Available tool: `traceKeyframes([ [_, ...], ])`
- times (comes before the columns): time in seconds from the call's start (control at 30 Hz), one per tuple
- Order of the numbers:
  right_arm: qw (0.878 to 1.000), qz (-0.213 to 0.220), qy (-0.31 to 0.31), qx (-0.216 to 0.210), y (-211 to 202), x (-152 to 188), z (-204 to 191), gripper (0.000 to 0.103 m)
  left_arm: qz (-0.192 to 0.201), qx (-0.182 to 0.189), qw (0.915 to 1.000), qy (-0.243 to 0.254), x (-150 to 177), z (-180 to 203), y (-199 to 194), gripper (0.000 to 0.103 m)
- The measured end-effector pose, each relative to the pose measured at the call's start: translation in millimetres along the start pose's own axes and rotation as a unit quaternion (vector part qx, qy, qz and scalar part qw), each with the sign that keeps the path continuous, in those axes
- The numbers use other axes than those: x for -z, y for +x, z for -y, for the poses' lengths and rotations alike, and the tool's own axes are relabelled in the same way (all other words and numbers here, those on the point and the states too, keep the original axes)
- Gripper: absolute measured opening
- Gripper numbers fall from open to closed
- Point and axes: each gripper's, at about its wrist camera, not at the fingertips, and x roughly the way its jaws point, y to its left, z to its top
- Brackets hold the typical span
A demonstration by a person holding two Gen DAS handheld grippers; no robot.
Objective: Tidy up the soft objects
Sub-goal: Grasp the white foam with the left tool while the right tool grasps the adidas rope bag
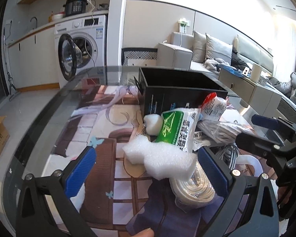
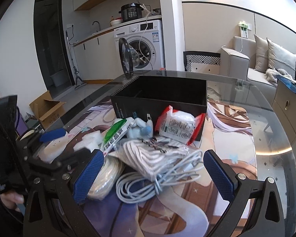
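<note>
Only partly legible: large dark Chinese characters on the green-and-white packet [image 1: 177,127], the rest too blurred

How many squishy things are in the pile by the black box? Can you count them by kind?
Foam pieces: 2, a long one and a small block
Packets: 2, green and red
Bagged cord bundles: 2, striped and cream
Loose cable: 1
Total: 7

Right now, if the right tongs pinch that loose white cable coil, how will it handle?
The white cable coil is unbound, so it will likely go floppy, loops sagging and trailing. Probably light. It touches the bagged cord, so it may drag that along. The right tongs stand open above it.
</note>
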Motion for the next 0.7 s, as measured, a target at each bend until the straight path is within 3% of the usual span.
traceKeyframes([
  [0.33,0.997,-0.044,0.047,0.034,30.2,-22.3,-2.2,0.103,-0.022,0.001,0.9998,-0.003,2.4,-2.3,6.5,0.103],
  [0.6,0.995,-0.076,0.049,0.052,43.3,-17.6,-2.7,0.103,-0.038,0.002,0.9992,-0.011,2.7,-4.5,12.6,0.101],
  [0.7,0.994,-0.082,0.051,0.052,41.8,-14.0,3.8,0.096,-0.04,0.014,0.9989,-0.02,2.8,-7.3,12.8,0.096],
])
